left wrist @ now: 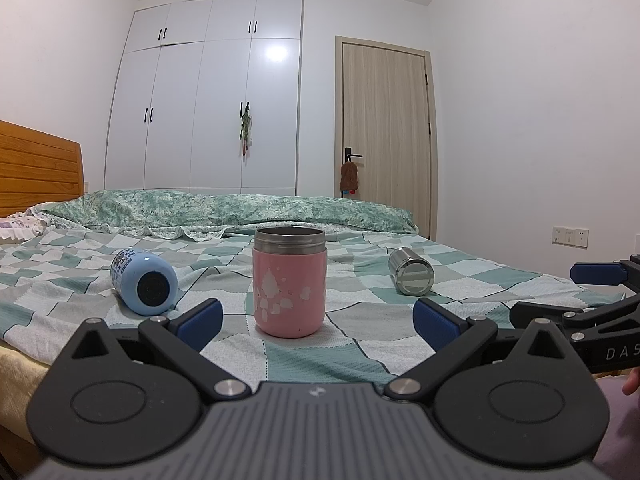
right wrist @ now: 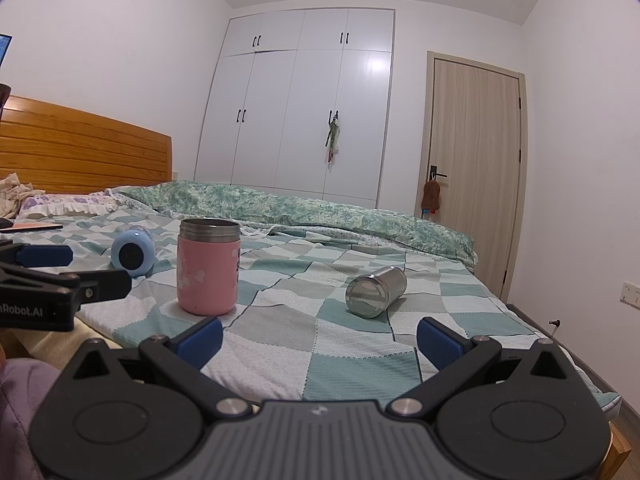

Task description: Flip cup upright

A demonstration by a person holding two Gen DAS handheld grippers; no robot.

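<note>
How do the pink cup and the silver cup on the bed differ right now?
The pink cup stands upright with its mouth up; the silver cup lies on its side, base toward the cameras. The pink cup has a pink body with white patches below a bare metal neck; the silver cup is bare metal all over. Both rest on the checked bedspread, untouched by either gripper.

Pink cup (left wrist: 289, 288) with white blossoms and steel rim; pale blue cup (left wrist: 144, 281) at 9 o'clock, silver cup (left wrist: 411, 271) at 3; teal-and-white checked bedsheet (left wrist: 304, 356)
</note>
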